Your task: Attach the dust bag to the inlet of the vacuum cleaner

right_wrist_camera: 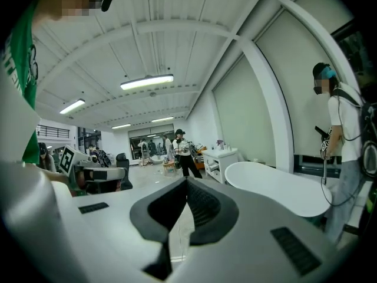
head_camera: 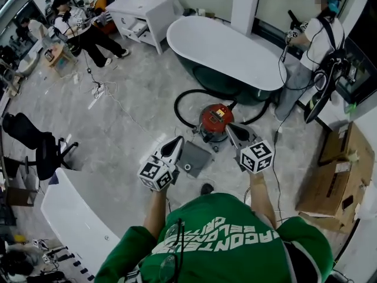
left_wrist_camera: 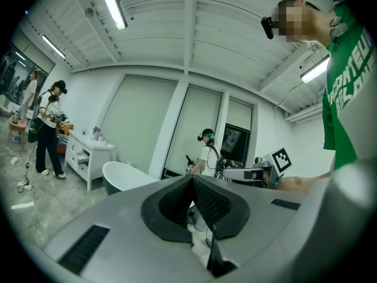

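In the head view the red vacuum cleaner point(head_camera: 216, 120) stands on the marble floor in front of me. The grey, flat dust bag point(head_camera: 194, 158) with a round hole lies on the floor just left of it. My left gripper point(head_camera: 178, 140) is held level above the bag's left edge, its jaws shut and empty. My right gripper point(head_camera: 230, 127) points toward the vacuum's right side, also shut with nothing in it. In the left gripper view the left gripper point(left_wrist_camera: 192, 180) has its pads meeting, and the right gripper point(left_wrist_camera: 259, 173) shows beyond. The right gripper view shows the right gripper point(right_wrist_camera: 187, 181) closed, the left gripper point(right_wrist_camera: 97, 173) beside it.
A white and green bathtub point(head_camera: 224, 52) stands behind the vacuum, whose black hose point(head_camera: 179, 108) loops on the floor. A person point(head_camera: 321, 40) stands at the right by a counter. Cardboard boxes point(head_camera: 336, 175) lie right, an office chair point(head_camera: 35, 146) left, a white cabinet point(head_camera: 144, 10) at the back.
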The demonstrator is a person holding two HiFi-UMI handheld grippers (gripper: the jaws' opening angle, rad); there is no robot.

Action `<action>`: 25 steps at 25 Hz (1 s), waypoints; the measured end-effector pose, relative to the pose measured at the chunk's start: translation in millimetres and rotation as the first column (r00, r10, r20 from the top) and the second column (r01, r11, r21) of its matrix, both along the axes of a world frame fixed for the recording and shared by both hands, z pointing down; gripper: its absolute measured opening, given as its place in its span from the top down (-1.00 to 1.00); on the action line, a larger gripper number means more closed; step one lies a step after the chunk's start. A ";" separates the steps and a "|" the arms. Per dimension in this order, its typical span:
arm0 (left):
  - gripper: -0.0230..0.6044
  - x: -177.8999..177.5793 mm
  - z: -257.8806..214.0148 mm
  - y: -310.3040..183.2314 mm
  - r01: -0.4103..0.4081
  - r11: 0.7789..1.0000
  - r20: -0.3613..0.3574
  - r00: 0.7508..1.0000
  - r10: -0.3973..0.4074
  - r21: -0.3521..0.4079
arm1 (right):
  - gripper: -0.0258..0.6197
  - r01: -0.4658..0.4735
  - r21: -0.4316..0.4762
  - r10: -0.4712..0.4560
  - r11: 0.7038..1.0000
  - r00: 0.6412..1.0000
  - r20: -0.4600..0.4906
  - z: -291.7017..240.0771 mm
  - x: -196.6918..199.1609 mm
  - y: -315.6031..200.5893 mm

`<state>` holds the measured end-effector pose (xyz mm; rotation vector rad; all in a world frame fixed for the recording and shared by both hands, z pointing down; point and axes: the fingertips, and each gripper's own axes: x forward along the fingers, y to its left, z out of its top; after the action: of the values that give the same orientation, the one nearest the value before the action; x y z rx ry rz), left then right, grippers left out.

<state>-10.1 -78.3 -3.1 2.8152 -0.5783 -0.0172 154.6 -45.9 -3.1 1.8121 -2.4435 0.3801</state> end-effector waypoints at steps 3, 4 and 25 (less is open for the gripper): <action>0.92 10.9 -3.1 -1.7 -0.007 1.000 0.015 1.000 0.007 0.019 | 0.90 -0.031 0.028 0.031 0.999 0.999 0.020 -4.4 7.9 4.8; 0.92 13.4 -3.0 -2.6 -0.007 1.000 0.021 1.000 0.006 0.024 | 0.90 -0.047 0.039 0.046 0.998 0.998 0.031 -5.2 11.3 7.2; 0.92 3.5 -0.2 -34.8 -0.118 0.993 0.018 0.993 0.118 0.004 | 0.90 -0.248 -0.001 0.248 0.969 0.968 0.038 7.5 -3.4 30.7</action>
<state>-6.6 -113.1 -3.3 2.8515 -0.4151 0.0288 151.2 -15.2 4.4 2.1378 -2.2450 0.4295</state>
